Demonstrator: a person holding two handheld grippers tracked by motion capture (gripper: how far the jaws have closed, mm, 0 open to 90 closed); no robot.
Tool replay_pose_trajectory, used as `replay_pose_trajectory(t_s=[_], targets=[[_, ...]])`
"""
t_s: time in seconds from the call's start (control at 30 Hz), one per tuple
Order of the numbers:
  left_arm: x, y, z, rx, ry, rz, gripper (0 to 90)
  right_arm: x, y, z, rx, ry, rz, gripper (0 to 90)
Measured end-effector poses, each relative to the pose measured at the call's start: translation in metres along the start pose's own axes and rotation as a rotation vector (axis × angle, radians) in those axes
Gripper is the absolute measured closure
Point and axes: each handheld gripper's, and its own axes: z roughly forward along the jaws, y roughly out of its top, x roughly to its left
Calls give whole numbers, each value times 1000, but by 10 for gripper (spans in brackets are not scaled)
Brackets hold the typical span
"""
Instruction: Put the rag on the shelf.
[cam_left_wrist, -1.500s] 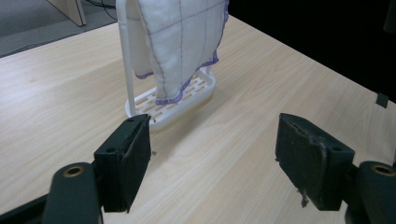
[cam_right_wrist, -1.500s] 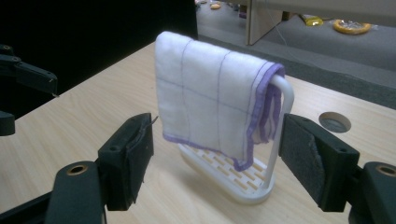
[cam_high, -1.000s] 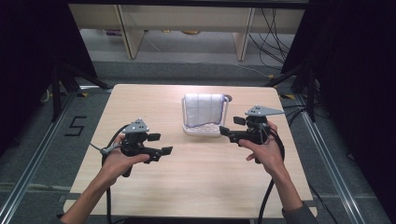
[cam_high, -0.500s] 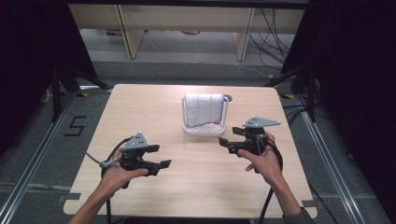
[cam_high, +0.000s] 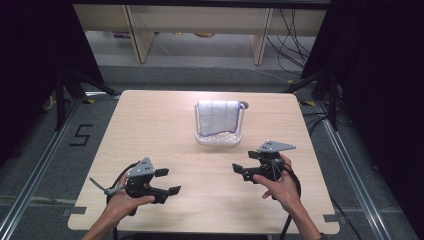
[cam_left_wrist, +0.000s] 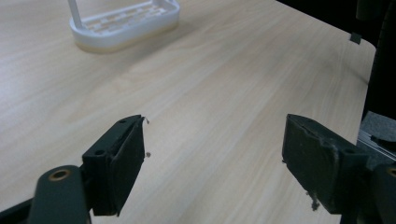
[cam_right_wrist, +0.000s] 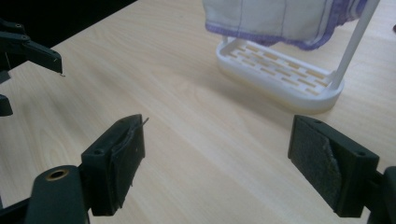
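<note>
A white rack (cam_high: 218, 138) stands at the far middle of the wooden table (cam_high: 150, 125), with a white cloth with purple lines (cam_high: 217, 117) draped over it. My left gripper (cam_high: 169, 181) is held open near the front left of the table, nothing between its jaws. My right gripper (cam_high: 243, 162) is open too, at the front right and well short of the rack. In the left gripper view the open gripper (cam_left_wrist: 215, 154) faces bare wood, the rack's base (cam_left_wrist: 123, 23) far off. In the right gripper view the open gripper (cam_right_wrist: 217, 158) faces the rack (cam_right_wrist: 280, 74) and cloth (cam_right_wrist: 280, 18).
The other gripper's jaws (cam_right_wrist: 28, 46) show at the left edge of the right gripper view. Black stands and cables (cam_high: 325, 80) flank the table on the floor. A "5" mark (cam_high: 80, 135) is taped on the floor at the left.
Both grippers have drawn back from the rack toward the table's front edge. They stay open and hold nothing.
</note>
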Motion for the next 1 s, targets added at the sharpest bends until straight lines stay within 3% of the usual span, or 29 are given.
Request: replay_pose_trajectory(t_s=[0.3, 0.33, 0.4, 0.47, 0.5, 0.53, 0.57, 0.6, 0.67, 0.8, 0.83, 0.87, 0.97, 1.0], targets=[[-1, -22, -11, -15, 23, -29, 203, 11, -16, 3, 31, 9, 2, 203], [0, -23, -12, 1, 25, -12, 202, 13, -18, 4, 36, 13, 11, 203], [-4, -26, -11, -12, 37, -20, 201, 12, -22, 4, 31, 12, -20, 202], [-7, -29, -10, -3, 31, -14, 197, 16, -26, 2, 44, 7, -7, 200], [-8, -31, -9, -4, 32, -10, 196, 18, -29, 3, 34, 27, 1, 199], [-10, -32, -10, 7, 38, -2, 195, 18, -31, 2, 36, 10, -21, 197], [-11, -33, -10, 13, 43, 6, 193, 20, -34, 1, 42, 26, -3, 196], [-13, -35, -8, -3, 36, 3, 193, 20, -37, 1, 35, 10, -25, 195], [-18, -39, -8, 1, 53, 6, 193, 22, -43, 0, 35, 33, -30, 191], [-26, -45, -4, 23, 53, 18, 188, 28, -54, -4, 66, 22, 3, 183], [-27, -46, -4, 30, 47, 23, 185, 25, -56, -3, 63, 36, -32, 180], [-29, -46, -3, 30, 45, 30, 179, 29, -59, -5, 83, 21, -4, 178], [-33, -47, -4, 36, 57, 35, 154, 28, -65, -7, 82, 14, -35, 168], [-33, -47, -4, 43, 57, 30, 156, 31, -68, -8, 102, 19, -7, 164]])
